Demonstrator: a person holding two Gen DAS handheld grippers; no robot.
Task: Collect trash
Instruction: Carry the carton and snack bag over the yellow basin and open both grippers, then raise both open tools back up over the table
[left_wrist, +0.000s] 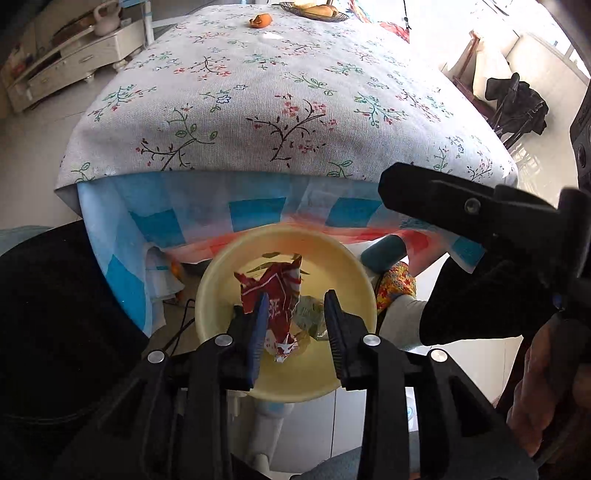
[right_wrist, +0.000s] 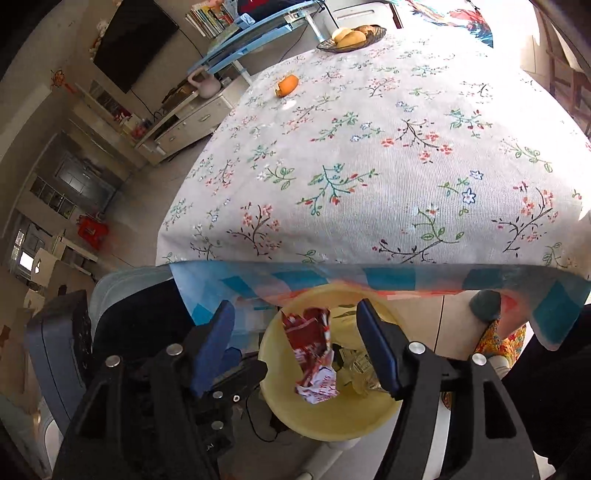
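Observation:
A yellow bin (left_wrist: 221, 266) stands on the floor below the table's near edge; it also shows in the right wrist view (right_wrist: 325, 424). A crumpled red and white wrapper (left_wrist: 275, 284) lies in it over paler wrappers, also seen in the right wrist view (right_wrist: 312, 350). My left gripper (left_wrist: 295, 328) is open right above the bin, the wrapper between its fingers but not clamped. My right gripper (right_wrist: 295, 347) is open and empty above the bin; it shows as a black finger (left_wrist: 443, 195) in the left wrist view. An orange peel (right_wrist: 287, 85) lies far back on the table.
The table wears a floral cloth (right_wrist: 369, 166) over a blue checked one (left_wrist: 155, 221). A wire basket of bread (right_wrist: 351, 37) stands at the far end. A small white scrap (right_wrist: 288, 105) lies near the peel. Chairs and a TV cabinet (left_wrist: 74, 59) stand around.

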